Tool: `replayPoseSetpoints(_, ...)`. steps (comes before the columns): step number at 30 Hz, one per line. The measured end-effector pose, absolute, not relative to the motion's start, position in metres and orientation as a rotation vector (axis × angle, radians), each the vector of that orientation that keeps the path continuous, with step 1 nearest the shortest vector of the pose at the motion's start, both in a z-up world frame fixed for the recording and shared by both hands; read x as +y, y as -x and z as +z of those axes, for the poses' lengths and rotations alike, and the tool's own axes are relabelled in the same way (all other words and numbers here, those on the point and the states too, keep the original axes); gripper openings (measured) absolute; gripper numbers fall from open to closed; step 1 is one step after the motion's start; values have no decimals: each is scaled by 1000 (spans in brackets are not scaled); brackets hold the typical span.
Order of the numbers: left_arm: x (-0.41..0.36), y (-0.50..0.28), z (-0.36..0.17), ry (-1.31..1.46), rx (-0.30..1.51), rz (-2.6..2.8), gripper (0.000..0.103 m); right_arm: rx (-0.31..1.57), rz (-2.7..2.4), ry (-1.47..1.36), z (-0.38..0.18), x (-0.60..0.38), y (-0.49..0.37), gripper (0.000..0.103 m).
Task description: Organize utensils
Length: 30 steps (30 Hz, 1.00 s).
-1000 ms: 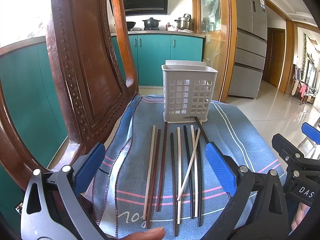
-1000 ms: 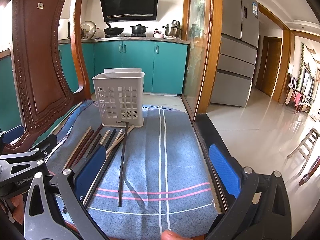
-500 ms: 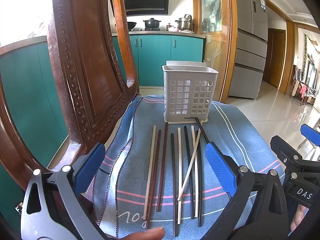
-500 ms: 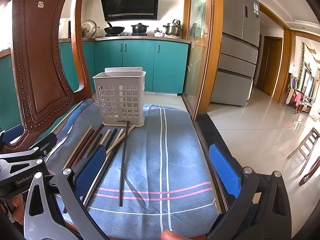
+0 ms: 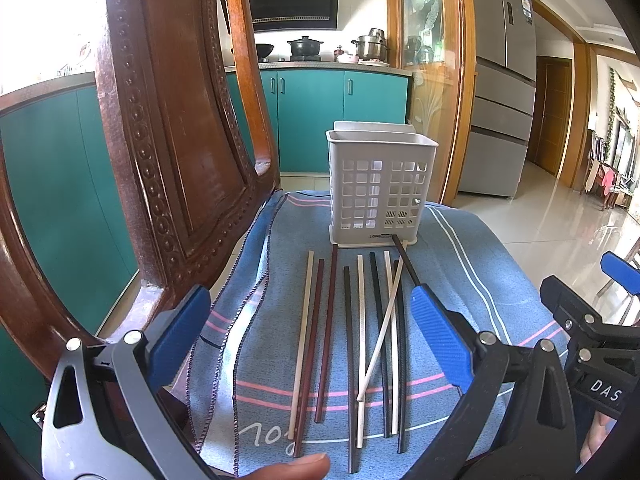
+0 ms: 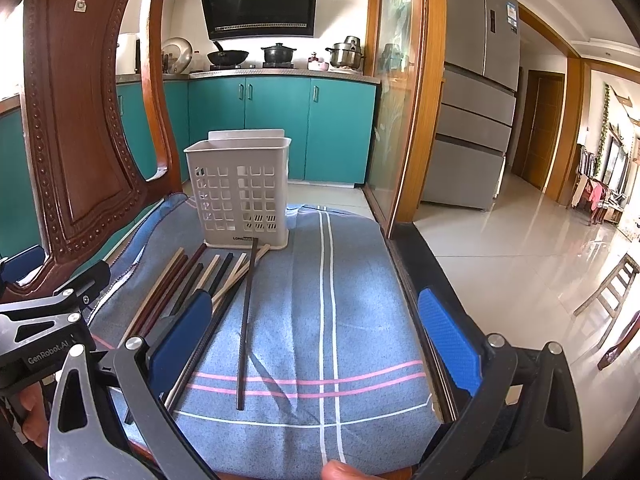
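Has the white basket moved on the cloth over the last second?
No. In the right wrist view the basket stands at the same spot on the cloth, its base touching the same chopstick tips.

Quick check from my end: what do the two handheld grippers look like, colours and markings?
Both match: the left gripper and right gripper have blue textured pads on black arms with grey metal side plates and silver rivets. White lettering "GenRobot.AI" marks the left body.

Daylit, bright, sharp at centre in both views. Overexposed window (image 5: 44,20) upper left, washed white. Glare on glossy floor (image 6: 520,248) at right. Soft shadow of one chopstick (image 6: 245,320) on the cloth (image 6: 360,300). Strong fisheye bending at edges; black vignette in corners. Close gripper parts slightly soft.
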<state>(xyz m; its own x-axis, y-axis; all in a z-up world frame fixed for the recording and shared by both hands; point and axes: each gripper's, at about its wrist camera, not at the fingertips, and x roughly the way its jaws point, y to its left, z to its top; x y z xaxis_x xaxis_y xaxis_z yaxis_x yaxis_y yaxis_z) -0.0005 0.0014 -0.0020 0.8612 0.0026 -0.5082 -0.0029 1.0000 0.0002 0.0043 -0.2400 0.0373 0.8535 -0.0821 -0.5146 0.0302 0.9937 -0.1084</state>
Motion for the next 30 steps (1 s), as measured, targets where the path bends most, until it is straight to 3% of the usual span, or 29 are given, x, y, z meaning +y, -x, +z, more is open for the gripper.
replayPoseSetpoints(30,3,0,-3,-16,546,21,100,572,-65,97,35,-244,-6,101)
